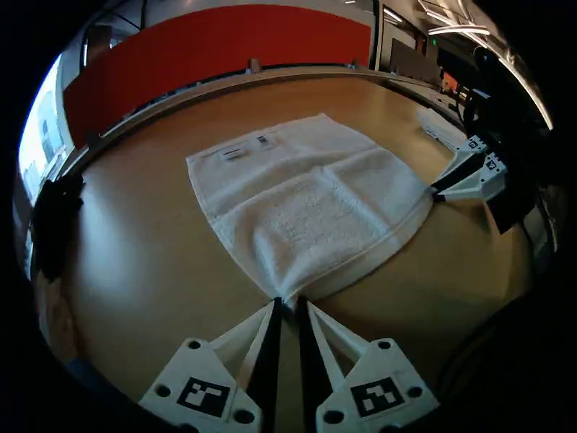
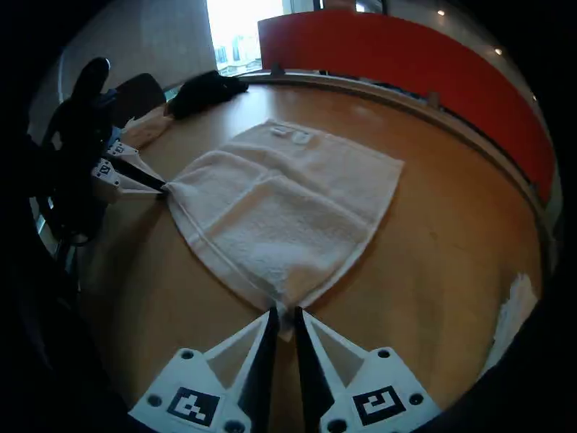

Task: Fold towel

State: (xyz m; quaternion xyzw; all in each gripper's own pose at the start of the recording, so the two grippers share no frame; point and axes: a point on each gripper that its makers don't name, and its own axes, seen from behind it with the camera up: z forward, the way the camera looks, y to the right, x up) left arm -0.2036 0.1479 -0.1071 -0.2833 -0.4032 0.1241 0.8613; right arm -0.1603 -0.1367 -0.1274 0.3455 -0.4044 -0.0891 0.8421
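Note:
A white towel (image 1: 310,198) lies on the wooden table (image 1: 144,245), with a folded layer on top and a small label near its far edge. In the left gripper view my left gripper (image 1: 288,304) is shut on the towel's nearest corner. The right gripper (image 1: 435,193) pinches the corner at the right. In the right gripper view the towel (image 2: 285,198) spreads out ahead of me. My right gripper (image 2: 283,316) is shut on its near corner, and the left gripper (image 2: 164,189) holds the corner at the left, with a dark-sleeved arm behind it.
A red partition (image 1: 216,43) runs along the table's far edge. A black bundle (image 2: 205,90) and a pale cloth (image 2: 148,126) lie at the far left of the table. Another white cloth (image 2: 513,307) sits at the right edge. A chair (image 2: 137,92) stands beyond.

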